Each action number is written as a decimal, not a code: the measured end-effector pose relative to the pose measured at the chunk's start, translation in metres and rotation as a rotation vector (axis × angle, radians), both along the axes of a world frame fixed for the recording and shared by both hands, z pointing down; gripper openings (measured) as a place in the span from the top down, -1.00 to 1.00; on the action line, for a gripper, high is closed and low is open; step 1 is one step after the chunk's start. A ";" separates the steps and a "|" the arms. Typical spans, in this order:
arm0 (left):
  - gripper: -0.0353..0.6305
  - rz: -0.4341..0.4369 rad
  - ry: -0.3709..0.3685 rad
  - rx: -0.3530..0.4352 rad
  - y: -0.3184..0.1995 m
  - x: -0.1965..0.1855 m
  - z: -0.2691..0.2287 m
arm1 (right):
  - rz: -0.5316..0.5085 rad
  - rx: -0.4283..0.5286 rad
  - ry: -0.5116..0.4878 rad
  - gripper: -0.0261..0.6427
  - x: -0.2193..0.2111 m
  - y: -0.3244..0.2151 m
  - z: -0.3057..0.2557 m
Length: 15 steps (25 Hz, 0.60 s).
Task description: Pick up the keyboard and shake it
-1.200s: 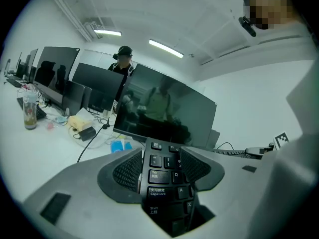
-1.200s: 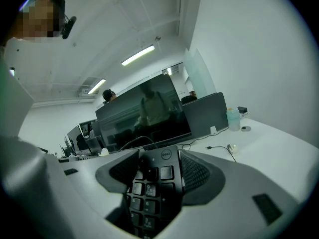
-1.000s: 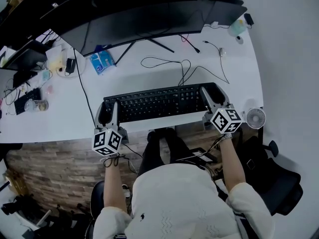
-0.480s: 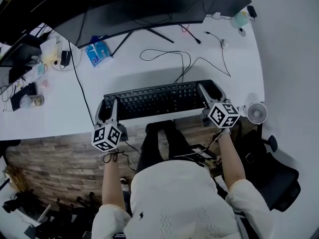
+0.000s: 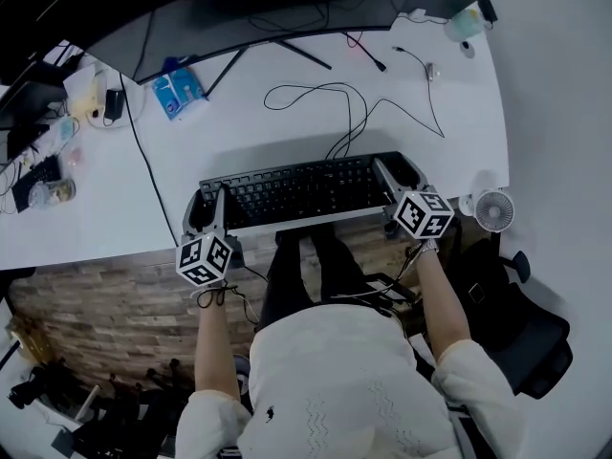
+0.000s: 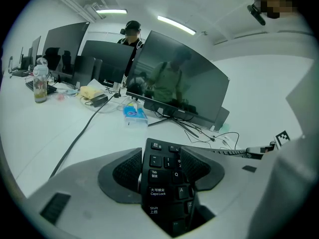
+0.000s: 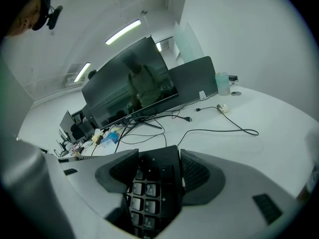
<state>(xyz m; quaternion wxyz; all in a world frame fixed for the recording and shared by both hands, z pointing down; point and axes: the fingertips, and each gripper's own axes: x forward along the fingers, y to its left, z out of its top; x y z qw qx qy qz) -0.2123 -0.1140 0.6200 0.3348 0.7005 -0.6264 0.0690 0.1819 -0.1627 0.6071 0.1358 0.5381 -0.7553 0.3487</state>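
A black keyboard (image 5: pixel 301 191) is held level just over the front edge of the white desk (image 5: pixel 239 132), throwing a shadow on the desktop behind it. My left gripper (image 5: pixel 207 216) is shut on its left end, where the Tab and Caps Lock keys (image 6: pixel 158 183) sit between the pads. On the number-pad end (image 7: pixel 152 190) my right gripper (image 5: pixel 400 184) is shut. In the left gripper view the left gripper (image 6: pixel 162 169) squeezes the keyboard edge, and the right gripper (image 7: pixel 158 172) does the same in the right gripper view. The keyboard's cable (image 5: pixel 349 122) trails back across the desk.
A wide curved monitor (image 5: pixel 239 17) stands at the back on a splayed stand. A blue tissue pack (image 5: pixel 178 90) lies left of it, and bottles and clutter (image 5: pixel 48 191) at far left. A small white fan (image 5: pixel 494 210) stands at the desk's right corner. A person (image 6: pixel 130 34) stands behind the monitors.
The keyboard, held in both grippers, has shifted slightly away from me and a little higher in the head view. Both grips are unchanged.
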 end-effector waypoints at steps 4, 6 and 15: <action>0.20 -0.001 0.007 -0.038 0.004 0.000 0.016 | 0.000 -0.036 0.004 0.17 0.000 0.004 0.017; 0.20 -0.002 0.009 -0.053 0.007 0.001 0.022 | 0.000 -0.051 0.009 0.17 0.002 0.006 0.023; 0.20 0.007 0.008 -0.088 0.006 0.001 0.039 | 0.010 -0.090 0.011 0.17 0.001 0.009 0.043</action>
